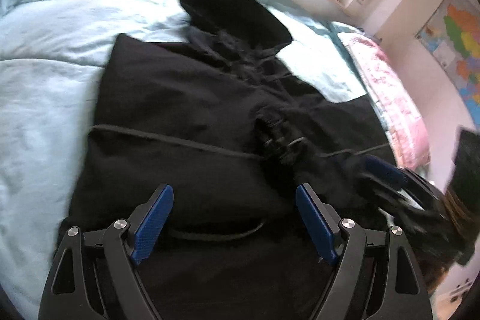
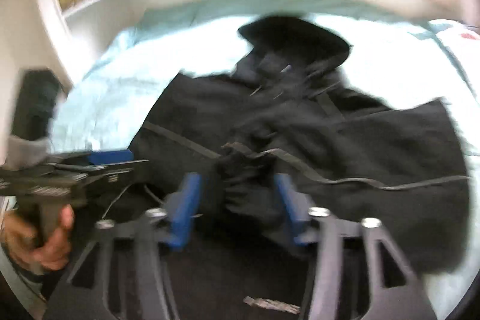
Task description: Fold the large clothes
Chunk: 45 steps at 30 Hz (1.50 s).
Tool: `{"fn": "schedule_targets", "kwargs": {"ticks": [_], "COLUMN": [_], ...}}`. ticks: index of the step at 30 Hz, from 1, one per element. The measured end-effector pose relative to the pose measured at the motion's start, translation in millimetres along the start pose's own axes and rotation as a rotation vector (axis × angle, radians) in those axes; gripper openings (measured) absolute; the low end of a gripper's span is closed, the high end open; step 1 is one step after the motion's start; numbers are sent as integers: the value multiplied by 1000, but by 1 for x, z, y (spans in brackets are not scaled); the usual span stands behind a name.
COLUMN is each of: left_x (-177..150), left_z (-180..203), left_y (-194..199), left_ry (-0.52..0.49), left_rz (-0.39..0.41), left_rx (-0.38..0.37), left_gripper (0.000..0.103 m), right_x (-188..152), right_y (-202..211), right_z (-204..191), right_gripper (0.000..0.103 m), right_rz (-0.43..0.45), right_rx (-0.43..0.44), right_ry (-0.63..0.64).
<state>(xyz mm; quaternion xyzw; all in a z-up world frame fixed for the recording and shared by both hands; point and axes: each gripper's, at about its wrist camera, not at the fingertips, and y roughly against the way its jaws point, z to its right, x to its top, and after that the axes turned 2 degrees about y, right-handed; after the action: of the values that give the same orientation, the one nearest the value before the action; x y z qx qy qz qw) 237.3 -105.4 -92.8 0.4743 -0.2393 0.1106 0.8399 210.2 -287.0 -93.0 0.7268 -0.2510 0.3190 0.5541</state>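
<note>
black hooded jacket (image 1: 186, 98) lies flat on the bed (image 1: 45, 80), hood away from us, long axis running ahead of both grippers. left gripper (image 1: 234, 212) fingers spread, empty; right gripper (image 2: 237, 209) fingers parted around bunched cuff, nearer it.

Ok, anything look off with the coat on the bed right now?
Only the black hooded coat itself: one sleeve cuff lies bunched across its middle and cords trail loose. Nothing looks torn or spilled. The right gripper stands open around the bunched cuff; that view is blurred.
</note>
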Motion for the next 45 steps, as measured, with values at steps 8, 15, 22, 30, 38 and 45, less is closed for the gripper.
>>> {"fn": "schedule_targets", "kwargs": {"ticks": [8,15,22,30,38,45], "left_x": [15,26,55,19,31,52], "left_z": [51,69,11,-119,-78,-14], "left_y": [-86,-67,26,-15,48,-49], "left_ry": [7,-67,-71,110,-17,-174], "left_rz": [-47,61,222,-42,215,40], "left_rx": [-1,28,122,143,168,214], "left_gripper": [79,23,22,28,50,66], "right_x": [-26,-36,-15,-22,-2,48], "right_y": [47,61,36,-84,-80,-110], "right_z": [68,102,125,107,99,74], "right_gripper": [69,69,69,70,71,71], "right_rz": [18,7,-2,-207,-239,-129], "right_rx": [-199,-329,-305,-246,-272,-290], "right_ry": [-62,-60,-168,-193,-141,-81]}}
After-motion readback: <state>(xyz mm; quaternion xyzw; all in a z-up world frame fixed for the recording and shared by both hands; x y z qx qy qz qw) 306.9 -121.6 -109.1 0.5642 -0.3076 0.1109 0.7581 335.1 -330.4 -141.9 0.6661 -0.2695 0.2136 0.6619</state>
